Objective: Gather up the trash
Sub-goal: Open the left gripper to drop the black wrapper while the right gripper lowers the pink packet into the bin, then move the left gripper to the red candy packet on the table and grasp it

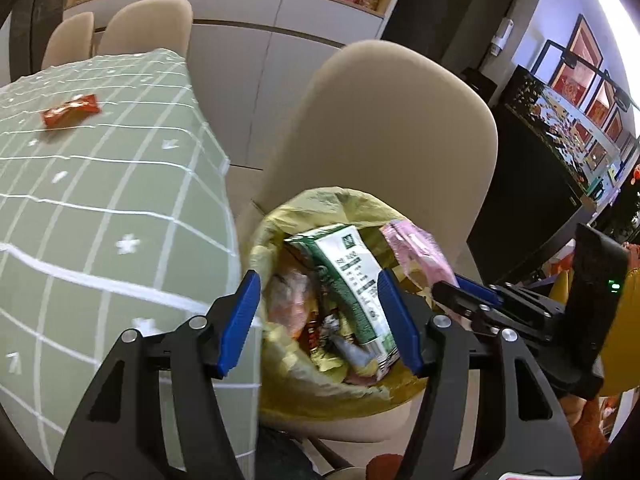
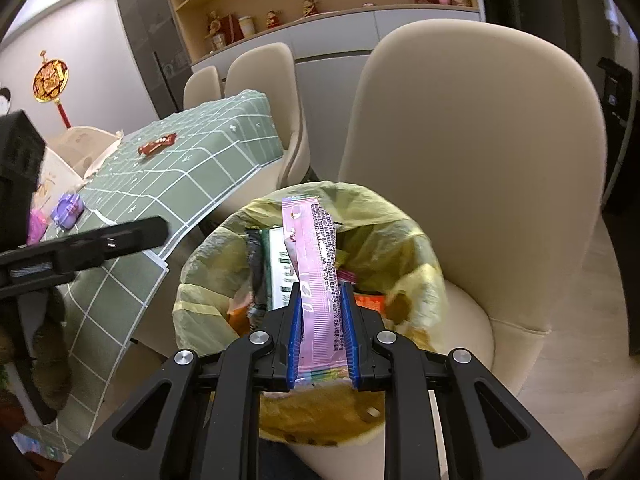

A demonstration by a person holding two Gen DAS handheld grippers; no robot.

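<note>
A trash bin with a yellow liner [image 1: 288, 384] [image 2: 200, 280] stands on a beige chair and holds several wrappers, among them a green and white carton [image 1: 356, 280]. My left gripper [image 1: 320, 320] is open and empty just above the bin. My right gripper [image 2: 322, 344] is shut on a pink wrapper [image 2: 316, 280] and holds it upright over the bin mouth; the wrapper also shows in the left wrist view [image 1: 416, 248]. A red wrapper [image 1: 71, 109] [image 2: 157, 145] lies on the green checked tablecloth [image 1: 100, 220].
The beige chair back [image 1: 384, 128] [image 2: 472, 152] rises behind the bin. The table [image 2: 192, 172] lies left of the bin, with a purple object [image 2: 67, 210] near its left edge. More chairs and a cabinet stand beyond.
</note>
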